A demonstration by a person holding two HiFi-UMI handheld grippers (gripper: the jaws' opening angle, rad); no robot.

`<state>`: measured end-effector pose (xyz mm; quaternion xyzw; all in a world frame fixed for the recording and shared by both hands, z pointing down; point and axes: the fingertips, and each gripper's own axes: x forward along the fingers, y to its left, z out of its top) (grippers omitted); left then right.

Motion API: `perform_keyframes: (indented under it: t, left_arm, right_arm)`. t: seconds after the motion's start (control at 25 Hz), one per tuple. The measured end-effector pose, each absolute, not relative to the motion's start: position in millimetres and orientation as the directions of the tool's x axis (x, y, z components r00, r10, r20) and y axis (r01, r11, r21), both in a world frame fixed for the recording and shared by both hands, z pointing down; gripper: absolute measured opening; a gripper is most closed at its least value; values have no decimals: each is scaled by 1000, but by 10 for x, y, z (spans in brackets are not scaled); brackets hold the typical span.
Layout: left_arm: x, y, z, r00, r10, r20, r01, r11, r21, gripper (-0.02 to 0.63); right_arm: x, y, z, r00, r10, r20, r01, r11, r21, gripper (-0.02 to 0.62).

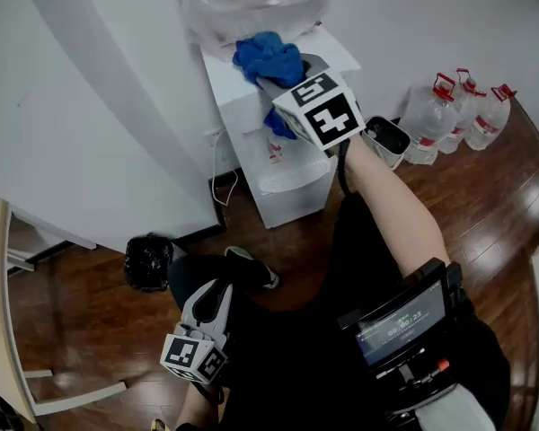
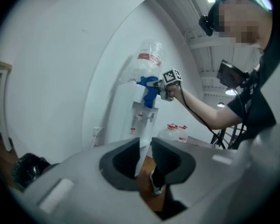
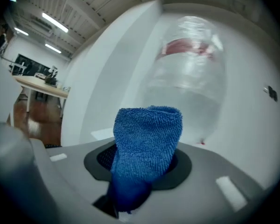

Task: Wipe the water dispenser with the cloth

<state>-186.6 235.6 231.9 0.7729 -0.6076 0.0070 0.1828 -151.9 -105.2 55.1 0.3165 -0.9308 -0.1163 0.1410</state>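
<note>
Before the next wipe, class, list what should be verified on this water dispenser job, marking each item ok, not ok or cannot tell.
1. Cloth clamped in right gripper jaws: ok.
2. Cloth pressed against water dispenser top: cannot tell.
3. Left gripper empty, jaws slightly apart: ok.
4. Left gripper held low, away from dispenser: ok.
5. Bottle upright on dispenser: ok.

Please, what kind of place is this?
Probably an office or workshop corner. A white water dispenser stands against the wall, spare water jugs sit on the wooden floor beside it, and the right gripper view shows a desk under ceiling strip lights.
</note>
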Motion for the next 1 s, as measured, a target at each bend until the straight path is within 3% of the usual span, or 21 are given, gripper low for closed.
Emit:
perform_keyframes:
  t: [0.28,0.48,0.68,0.84,1.0]
  left_arm:
    - [-1456,1938,2433,405,-894,189,-893,-343,291,81]
    - [-1188,1648,2400,470,-870,150,-855,-407,320,81]
    - [-1097,1539,2325,473,-865,166,-857,-409,312,81]
    - [-1166,1691,2406,449,-874,184,-878,-394,272,82]
    - [-1364,1847,2395,380,-896,231,-911,-318,265,81]
  right_arm:
    - [68,-1767,628,-558,-828,54,-821,560,114,161]
    - [467,-1635,737,-475,-872,-120,-879,476,26,161]
    - [-78,-1169,947,-527,-801,-283,-844,531,69,163]
    - [-1008,-611,879,-675,-641,-364,-733,639,235,163]
    - [-1917,-106,1135,-817,-525,-237,-574,708,412,163]
